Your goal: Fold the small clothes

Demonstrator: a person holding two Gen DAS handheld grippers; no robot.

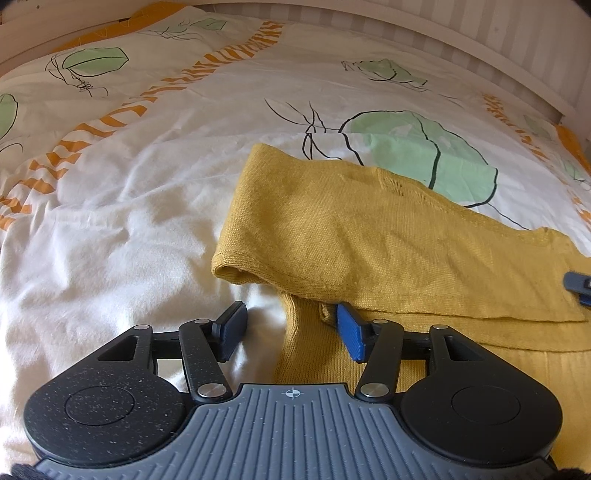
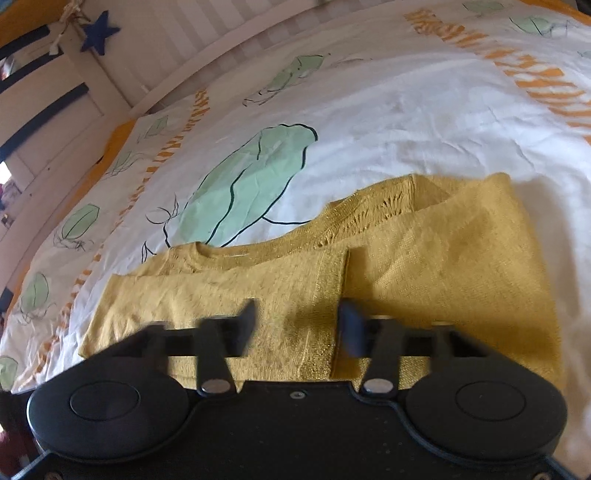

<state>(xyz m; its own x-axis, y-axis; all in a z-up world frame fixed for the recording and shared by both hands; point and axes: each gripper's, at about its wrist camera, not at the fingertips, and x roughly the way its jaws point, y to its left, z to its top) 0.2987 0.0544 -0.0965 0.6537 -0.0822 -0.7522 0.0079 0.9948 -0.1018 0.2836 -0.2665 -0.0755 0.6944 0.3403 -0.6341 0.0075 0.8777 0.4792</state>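
A mustard-yellow knit sweater (image 1: 369, 229) lies flat on the bed, with one sleeve folded across its body. My left gripper (image 1: 291, 330) is open low over the sweater's left edge. Its right pad (image 1: 351, 332) sits above the knit and its left pad (image 1: 232, 328) above the sheet. In the right wrist view the same sweater (image 2: 443, 258) shows its neckline at the far side and both sleeves laid inward. My right gripper (image 2: 299, 326) is blurred and hovers open over the sweater's near middle, nothing pinched between its fingers. One of its fingertips (image 1: 580, 288) shows at the right edge of the left wrist view.
The bedspread (image 1: 147, 184) is white with green leaf prints and orange stripes, and is rumpled to the left of the sweater. A white slatted bed frame (image 1: 443, 37) runs along the far side. A blue star (image 2: 99, 31) hangs on the frame at the upper left.
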